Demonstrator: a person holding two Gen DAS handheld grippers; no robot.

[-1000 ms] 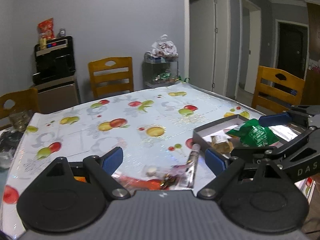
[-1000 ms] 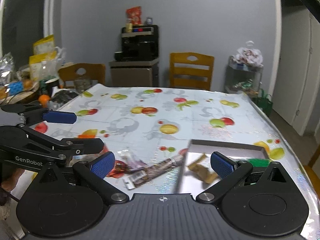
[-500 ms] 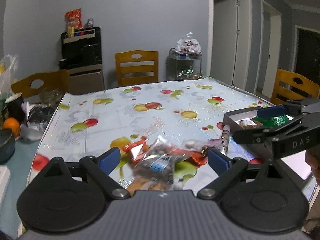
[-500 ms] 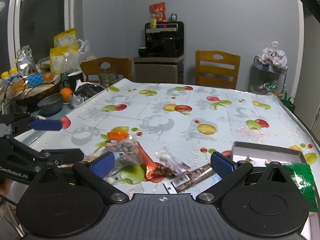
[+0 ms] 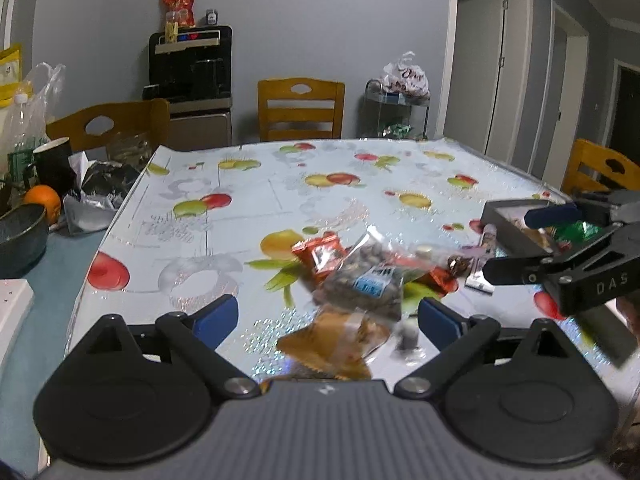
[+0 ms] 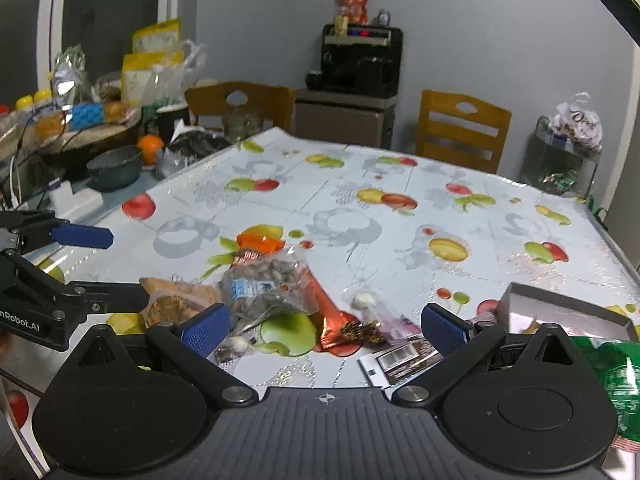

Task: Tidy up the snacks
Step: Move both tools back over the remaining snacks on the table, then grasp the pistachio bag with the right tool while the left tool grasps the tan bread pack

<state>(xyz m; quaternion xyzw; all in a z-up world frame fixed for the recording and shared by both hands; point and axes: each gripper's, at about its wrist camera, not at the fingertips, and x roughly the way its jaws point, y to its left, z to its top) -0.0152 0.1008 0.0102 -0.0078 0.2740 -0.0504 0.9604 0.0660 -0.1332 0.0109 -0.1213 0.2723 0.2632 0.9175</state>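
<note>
Both grippers hang over the near edge of the table [image 5: 248, 200], which wears a glossy cloth printed with fruit. The left gripper [image 5: 326, 320] has its blue fingers [image 5: 214, 316] spread wide with nothing between them; below and just ahead of it lies a brown cake pack [image 5: 332, 344], blurred, touching a clear nut bag [image 5: 362, 280] with a blue label. The right gripper [image 6: 324, 322] is spread just as wide and grips nothing.

The snacks sit in a loose heap near the middle of the near edge. Against the nut bag's far side is an orange packet [image 5: 320, 254], and a red wrapper [image 6: 332, 316] runs from under the bag toward the near right. Right of that lie a small white candy [image 6: 364, 300], a purple packet [image 6: 400, 326] and a dark bar [image 6: 400, 360] showing a barcode, its near end under the right gripper's right finger.

Farther right stands a grey box [image 6: 560, 306], open on top, with a green bag [image 6: 612, 364] lying at its near end; from the left wrist view the green bag [image 5: 580, 230] shows inside the box [image 5: 508, 224] behind the right gripper's fingers [image 5: 552, 214].

At the far left, off the cloth, are a dark bowl [image 6: 114, 168], an orange [image 6: 150, 146] and a black cup [image 5: 54, 164]. Wooden chairs [image 5: 300, 110] stand at the far side before a grey wall.
</note>
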